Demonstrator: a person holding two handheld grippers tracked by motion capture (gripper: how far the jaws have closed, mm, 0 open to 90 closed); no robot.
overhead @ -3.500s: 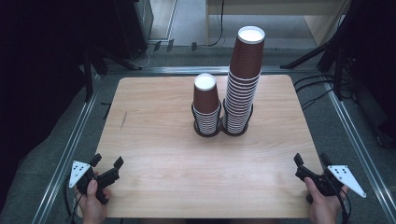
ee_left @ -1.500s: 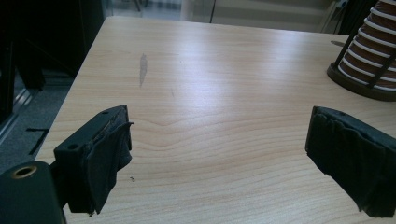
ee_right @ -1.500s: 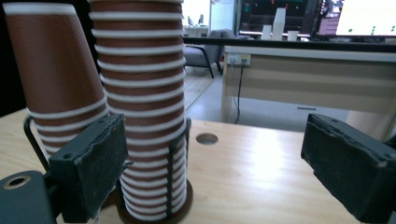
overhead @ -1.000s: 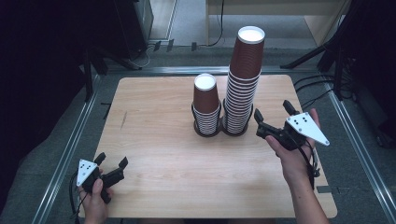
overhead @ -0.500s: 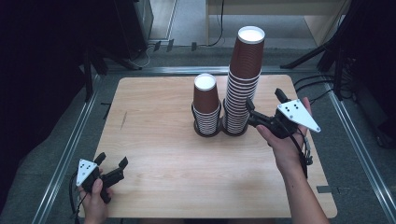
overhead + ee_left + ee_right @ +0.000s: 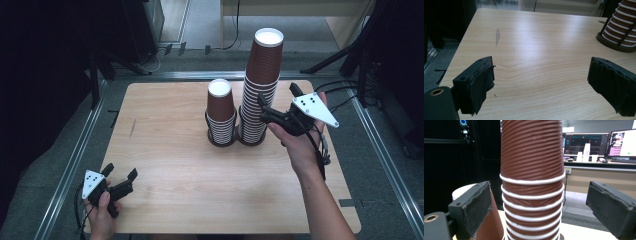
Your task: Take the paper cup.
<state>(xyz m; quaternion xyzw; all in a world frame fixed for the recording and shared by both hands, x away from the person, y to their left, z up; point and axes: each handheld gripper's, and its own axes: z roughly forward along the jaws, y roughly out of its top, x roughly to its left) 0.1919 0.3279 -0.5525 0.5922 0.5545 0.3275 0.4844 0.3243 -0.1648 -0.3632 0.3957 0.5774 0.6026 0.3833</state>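
Two stacks of brown paper cups are seen near the far middle of the wooden surface (image 6: 200, 170), each set in a dark ringed holder: the tall stack (image 6: 261, 85) and, touching or just beside it on its left, the short stack (image 6: 221, 112). The right hand-held gripper (image 6: 264, 106) is held level against the right side of the tall stack, roughly at mid-height; in the right gripper view its jaws are spread wide, with the ribbed cups (image 6: 531, 170) standing between them and not yet pinched. The left hand-held gripper (image 6: 120, 181) is rested low at the near left corner of the surface, well apart from both stacks, its jaws likewise wide and empty.

The work is judged to be at its very start: a cup has been approached but none is gripped or lifted, so closing, pulling a cup free and placing it are all left.

No brand or label is found on the cups; the distant monitor screens (image 6: 619, 143) probably carry text, but it is too small to be read
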